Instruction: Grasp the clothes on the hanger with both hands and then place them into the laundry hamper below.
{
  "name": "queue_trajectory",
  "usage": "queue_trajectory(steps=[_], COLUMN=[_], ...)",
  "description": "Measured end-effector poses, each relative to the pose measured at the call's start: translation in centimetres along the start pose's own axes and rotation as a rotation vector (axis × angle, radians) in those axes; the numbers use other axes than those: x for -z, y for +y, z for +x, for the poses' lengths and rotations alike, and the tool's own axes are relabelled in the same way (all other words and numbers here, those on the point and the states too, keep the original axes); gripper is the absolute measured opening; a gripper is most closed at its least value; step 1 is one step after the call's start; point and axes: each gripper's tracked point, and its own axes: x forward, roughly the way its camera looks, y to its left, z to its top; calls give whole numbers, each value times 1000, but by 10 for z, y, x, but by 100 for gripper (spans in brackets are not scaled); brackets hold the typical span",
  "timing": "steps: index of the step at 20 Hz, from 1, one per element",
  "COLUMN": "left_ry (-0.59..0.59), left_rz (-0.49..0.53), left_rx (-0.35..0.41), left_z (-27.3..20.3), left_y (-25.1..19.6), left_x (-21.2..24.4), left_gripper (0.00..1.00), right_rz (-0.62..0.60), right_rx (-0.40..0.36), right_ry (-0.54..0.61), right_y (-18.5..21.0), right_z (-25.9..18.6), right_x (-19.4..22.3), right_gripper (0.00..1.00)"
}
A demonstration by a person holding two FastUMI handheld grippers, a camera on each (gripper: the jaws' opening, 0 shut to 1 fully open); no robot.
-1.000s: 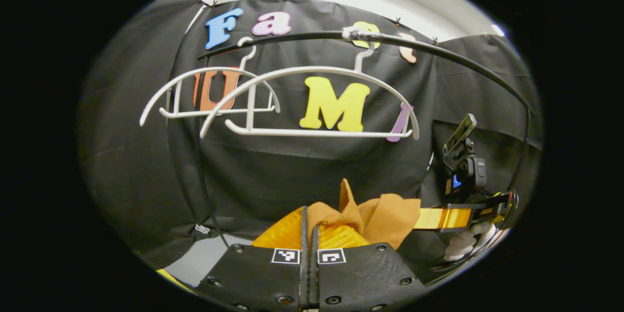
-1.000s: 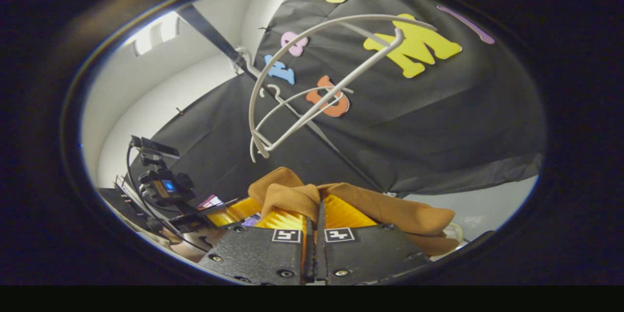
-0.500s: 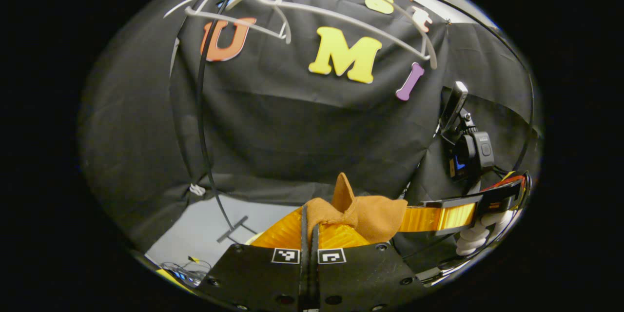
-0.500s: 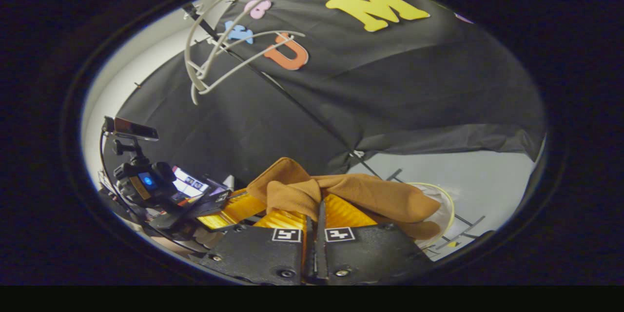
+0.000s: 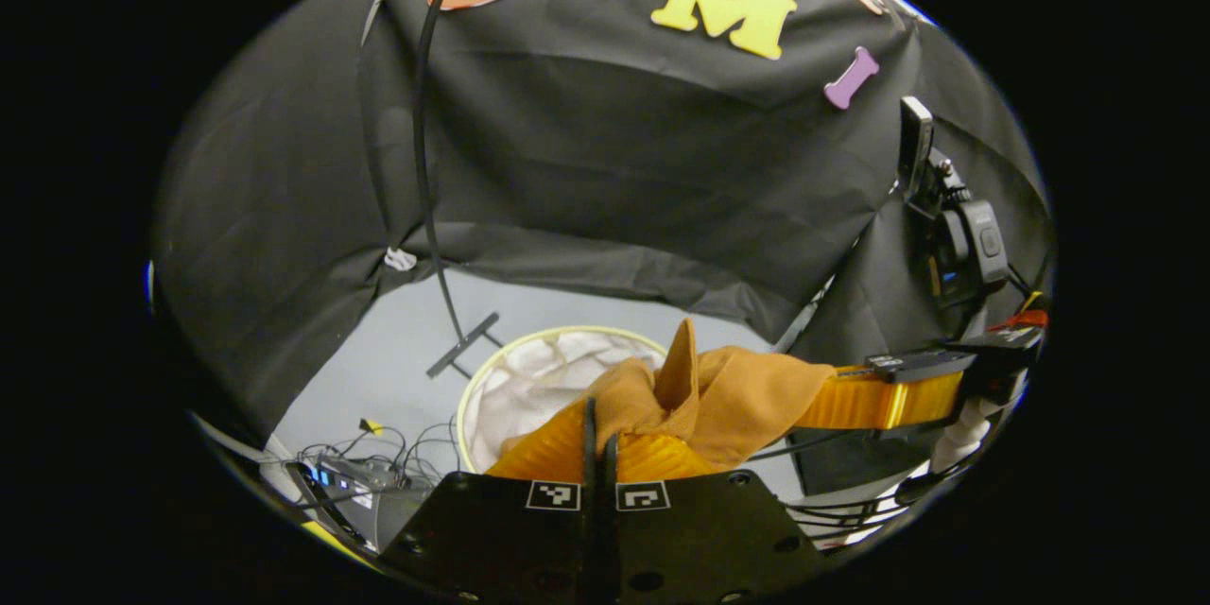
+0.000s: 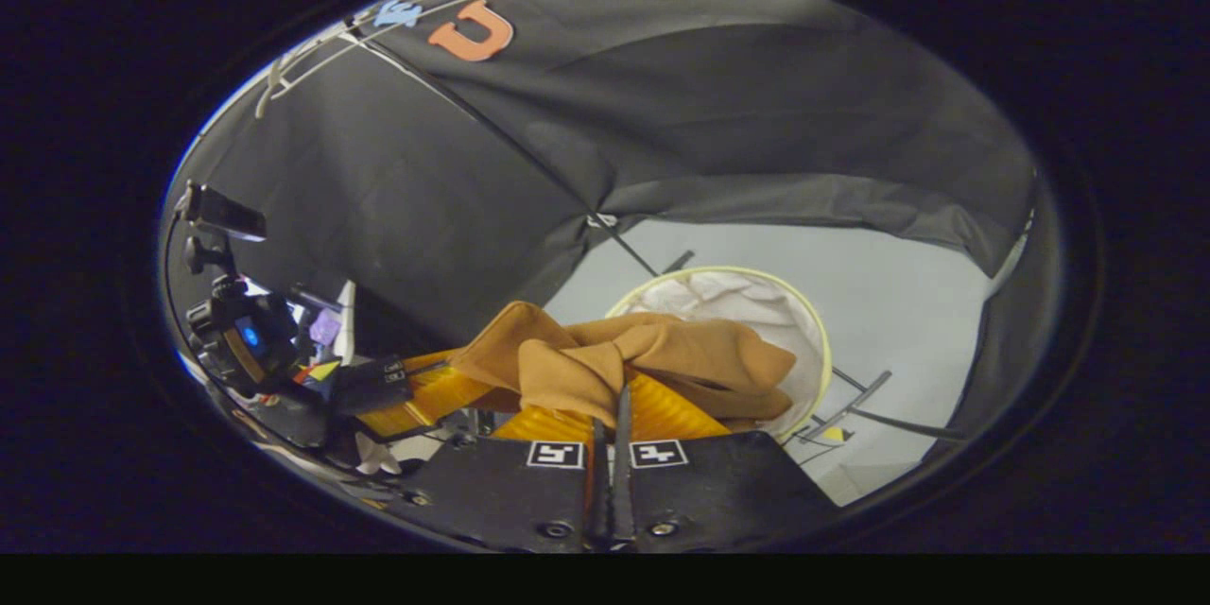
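Observation:
A brown garment hangs bunched between both grippers, off the hanger and in the air above the hamper. My left gripper is shut on one end of it, and my right gripper holds the other end from the right. In the right gripper view the same garment drapes over my shut right gripper, with the left gripper pinching its left end. The round laundry hamper, white mesh with a yellow rim, stands on the floor below and beyond the cloth; its rim curves behind the garment.
The rack's black pole runs down to a foot beside the hamper. White bare hangers hang high at the upper left. Cables and a small device lie on the grey floor at the lower left.
Both grippers have come down with the garment. The hangers have slid up toward the top of the views, and the hamper has come into sight below the cloth.

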Motion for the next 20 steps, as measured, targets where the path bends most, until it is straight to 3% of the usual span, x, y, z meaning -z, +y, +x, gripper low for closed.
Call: queue_trajectory(steps=[6, 7, 8, 14, 20], left_ry=[136, 153, 163, 179, 179], left_rz=[-7, -5, -4, 7, 49], left_rx=[-22, -27, -32, -65, -77], left_z=[8, 9, 10, 6, 8], left_y=[0, 0, 1, 4, 5], left_x=[49, 57, 60, 51, 49], left_gripper=[0, 5, 0, 0, 1], right_rz=[34, 33, 34, 31, -17], right_rx=[93, 104, 114, 180, 191], right_ry=[106, 112, 118, 111, 115], right_y=[-32, -34, -34, -38, -40], right_z=[27, 29, 31, 27, 29], right_x=[45, 50, 52, 46, 46], right_gripper=[5, 5, 5, 5, 7])
